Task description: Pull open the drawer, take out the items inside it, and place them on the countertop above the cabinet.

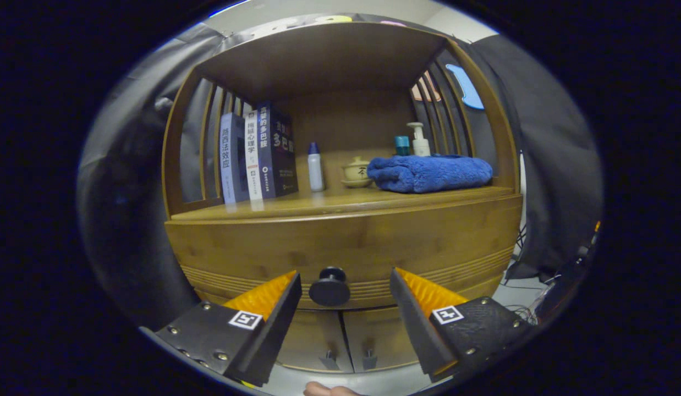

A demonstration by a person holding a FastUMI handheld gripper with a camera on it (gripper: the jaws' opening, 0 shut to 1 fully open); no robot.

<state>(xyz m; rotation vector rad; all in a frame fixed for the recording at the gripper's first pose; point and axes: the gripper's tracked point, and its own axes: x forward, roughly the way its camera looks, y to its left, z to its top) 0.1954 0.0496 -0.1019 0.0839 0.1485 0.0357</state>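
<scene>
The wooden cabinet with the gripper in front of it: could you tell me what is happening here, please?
A person is holding a two-finger gripper up to the cabinet's drawer, which is closed. The fingers are open, with the black round knob between them, and neither pad appears to touch it. On the countertop above the drawer stand three books, a small white bottle, a lidded cup, a folded blue towel and a pump bottle. Two small doors sit below the drawer.
</scene>
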